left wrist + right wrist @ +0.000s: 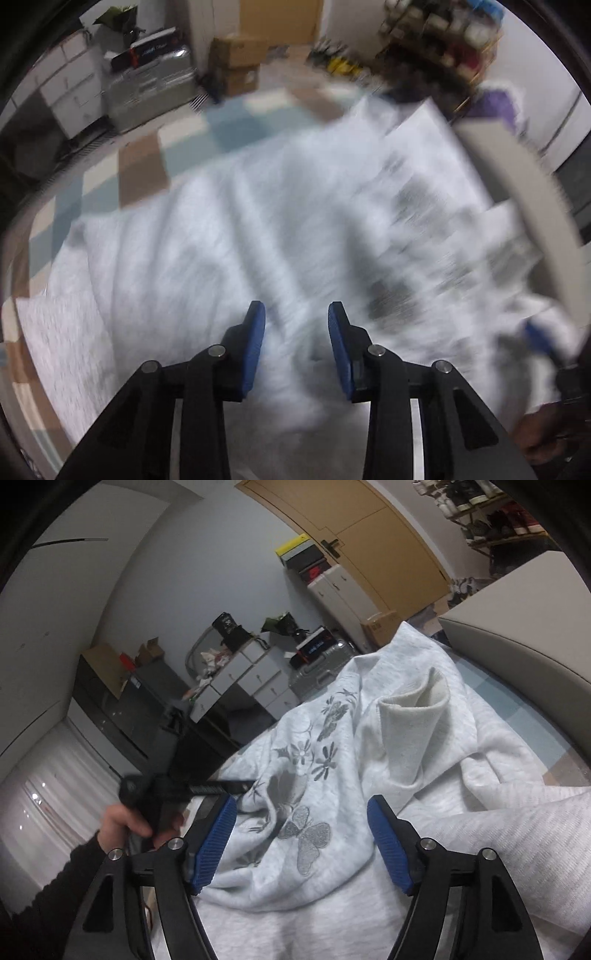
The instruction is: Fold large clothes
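blue pads of right hand-held gripper (301, 843) stand apart, empty, above grey printed sweatshirt (332, 760). left hand-held gripper (296, 347) apart over same garment, apparently untouched; view blurred.

The space between the blue pads of the right gripper (302, 843) is taken up only by the flat printed front of the grey sweatshirt (332, 775), and no pad is pressed on cloth. At one o'clock a raised cuff fold (417, 716) stands in the path. At two o'clock passage is closed by a beige padded edge (517, 657). At nine o'clock the way is blocked by the person's left hand (125, 827). Around the left gripper (296, 347) only blurred cloth is seen, with checked bedding (140, 166) bare at ten o'clock.
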A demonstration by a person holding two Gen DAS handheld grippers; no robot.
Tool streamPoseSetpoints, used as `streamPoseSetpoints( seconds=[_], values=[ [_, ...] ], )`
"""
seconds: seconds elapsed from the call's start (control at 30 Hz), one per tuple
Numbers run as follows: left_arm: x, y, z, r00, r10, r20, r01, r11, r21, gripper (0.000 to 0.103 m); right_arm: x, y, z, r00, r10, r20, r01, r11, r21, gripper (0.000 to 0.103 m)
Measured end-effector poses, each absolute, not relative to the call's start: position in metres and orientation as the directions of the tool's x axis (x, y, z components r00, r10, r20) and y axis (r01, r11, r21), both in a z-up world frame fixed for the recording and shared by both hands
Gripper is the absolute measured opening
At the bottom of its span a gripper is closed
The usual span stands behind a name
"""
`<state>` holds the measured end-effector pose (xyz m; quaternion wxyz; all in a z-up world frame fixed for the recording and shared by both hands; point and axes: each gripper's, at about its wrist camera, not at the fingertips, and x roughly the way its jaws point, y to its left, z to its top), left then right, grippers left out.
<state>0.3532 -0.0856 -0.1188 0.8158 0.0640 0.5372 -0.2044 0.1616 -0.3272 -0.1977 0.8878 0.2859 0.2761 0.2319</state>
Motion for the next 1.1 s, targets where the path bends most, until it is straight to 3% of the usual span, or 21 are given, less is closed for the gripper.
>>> streamPoseSetpoints(
  seconds=[0.13,0.3,0.43,0.57,0.7,0.8,0.87,0.97,1.03,1.1],
  values=[
    [0.359,-0.111,-0.094,0.436,-0.236,-0.869,0.452,0.892,-0.015,0.03,0.162,-0.334,-0.203,0.742,0.58,-0.335,-0.253,0.706,0.661,0.075],
    [0.379,-0.126,-0.164,0.282,-0.158,-0.946,0.422,0.906,-0.025,0.03,0.164,-0.344,-0.209,0.745,0.586,-0.321,-0.234,0.679,0.696,0.075],
    [0.38,-0.124,-0.151,0.286,-0.153,-0.946,0.414,0.91,-0.022,0.029,0.165,-0.347,-0.21,0.748,0.584,-0.315,-0.228,0.672,0.704,0.075],
    [0.363,-0.14,-0.097,0.342,-0.267,-0.901,0.492,0.868,-0.071,0.027,0.166,-0.347,-0.21,0.748,0.584,-0.314,-0.229,0.671,0.705,0.075],
    [0.346,-0.187,-0.077,0.319,-0.352,-0.88,0.607,0.789,-0.096,0.029,0.163,-0.35,-0.209,0.759,0.577,-0.302,-0.225,0.667,0.71,0.075],
    [0.338,-0.22,-0.087,0.243,-0.42,-0.875,0.67,0.724,-0.162,0.029,0.145,-0.369,-0.202,0.843,0.486,-0.229,-0.195,0.674,0.712,0.076],
    [0.337,-0.231,-0.115,0.217,-0.38,-0.899,0.662,0.734,-0.151,0.029,0.133,-0.385,-0.201,0.884,0.436,-0.169,-0.186,0.659,0.729,0.084],
    [0.337,-0.24,-0.158,0.138,-0.324,-0.936,0.669,0.728,-0.153,0.028,0.133,-0.397,-0.209,0.893,0.419,-0.162,-0.15,0.618,0.772,0.086],
    [0.337,-0.236,-0.155,0.143,-0.345,-0.928,0.695,0.702,-0.154,0.028,0.137,-0.398,-0.212,0.887,0.426,-0.178,-0.136,0.609,0.781,0.086],
    [0.345,-0.218,-0.135,0.103,-0.394,-0.913,0.67,0.706,-0.23,0.028,0.137,-0.396,-0.211,0.889,0.423,-0.174,-0.141,0.614,0.776,0.086]
  ],
)
